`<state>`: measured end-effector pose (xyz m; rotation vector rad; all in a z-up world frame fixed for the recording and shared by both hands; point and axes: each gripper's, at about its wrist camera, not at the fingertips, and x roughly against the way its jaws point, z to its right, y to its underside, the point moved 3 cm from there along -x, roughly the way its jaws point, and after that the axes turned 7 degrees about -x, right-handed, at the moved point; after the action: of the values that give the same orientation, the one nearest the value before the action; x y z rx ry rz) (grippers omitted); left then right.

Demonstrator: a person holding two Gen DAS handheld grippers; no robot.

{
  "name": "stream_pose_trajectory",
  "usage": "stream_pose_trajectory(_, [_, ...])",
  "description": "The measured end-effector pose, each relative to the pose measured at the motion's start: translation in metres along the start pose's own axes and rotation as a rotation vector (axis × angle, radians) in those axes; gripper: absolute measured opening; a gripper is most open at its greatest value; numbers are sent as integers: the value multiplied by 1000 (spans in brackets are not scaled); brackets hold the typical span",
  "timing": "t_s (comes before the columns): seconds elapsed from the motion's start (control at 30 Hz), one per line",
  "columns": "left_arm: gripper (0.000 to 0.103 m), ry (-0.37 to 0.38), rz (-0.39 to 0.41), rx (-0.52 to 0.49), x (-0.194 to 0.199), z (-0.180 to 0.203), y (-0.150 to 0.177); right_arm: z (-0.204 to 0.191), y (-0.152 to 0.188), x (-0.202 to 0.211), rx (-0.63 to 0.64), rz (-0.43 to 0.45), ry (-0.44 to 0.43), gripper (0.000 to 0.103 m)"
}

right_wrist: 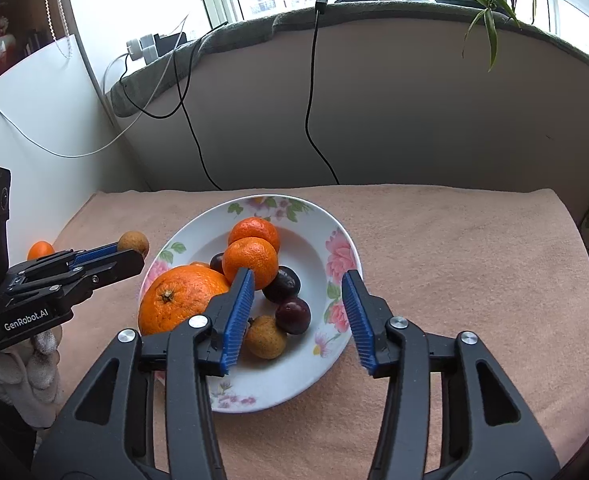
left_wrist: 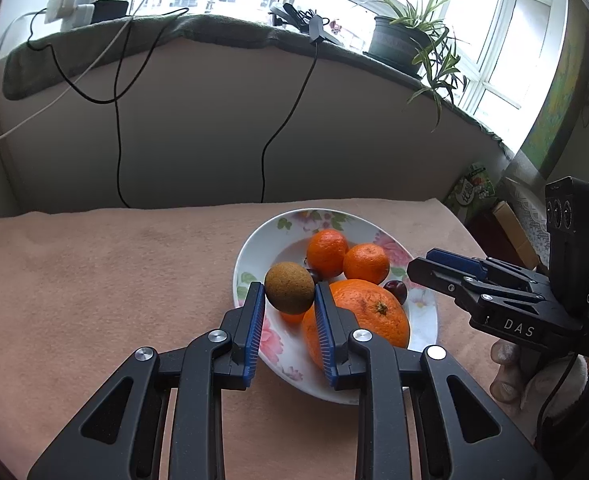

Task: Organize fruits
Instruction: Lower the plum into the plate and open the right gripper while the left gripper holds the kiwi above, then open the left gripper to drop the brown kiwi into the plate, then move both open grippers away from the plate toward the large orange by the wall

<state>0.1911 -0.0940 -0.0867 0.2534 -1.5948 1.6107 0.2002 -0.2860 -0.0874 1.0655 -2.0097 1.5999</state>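
My left tongs (left_wrist: 289, 294) gripped a brown longan (left_wrist: 289, 287) above the floral plate (right_wrist: 326, 240); my right tongs (right_wrist: 298, 280) stood open and empty over the plums (right_wrist: 292, 314).

The left tongs (left_wrist: 289, 303) clamp a small round brown fruit (left_wrist: 289, 287) between blue ribbed pads, above the near left rim of a white floral-patterned ceramic plate (left_wrist: 250, 252). The plate sits toward the right edge of a bench covered in pinkish-beige cloth (left_wrist: 94, 280). On it lie a large orange (left_wrist: 368, 316), two small tangerines (left_wrist: 326, 252) and a dark cherry (left_wrist: 396, 290). The black right tongs (left_wrist: 418, 266) reach in from the right, held by a gloved hand (left_wrist: 510, 376).
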Motion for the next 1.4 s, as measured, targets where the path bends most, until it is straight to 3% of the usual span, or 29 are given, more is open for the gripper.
stream_pose_trajectory(0.07, [31,-1,4,3,1,0,0,-1,-1,1,0,2,-2,55])
stream_pose_trajectory(0.2, [33,-1,12,-1,5,2,-1,-1,0,2,0,0,0,62])
stream_pose_trajectory(0.27, [51,-5,19,-3,7,3,-2,-2,0,3,-2,5,0,72])
stream_pose_trajectory(0.37, [64,-10,26,-9,10,4,-3,-3,0,6,-2,16,4,87])
stream_pose_trajectory(0.47, [77,-31,22,-11,12,6,-3,-4,-2,9,-7,26,5,92])
stream_pose_trajectory(0.97, [80,-87,44,1,39,1,5,-23,1,15,16,28,23,96])
stream_pose_trajectory(1.4, [80,-132,90,29,72,-11,12,-55,3,28,64,86,-1,96])
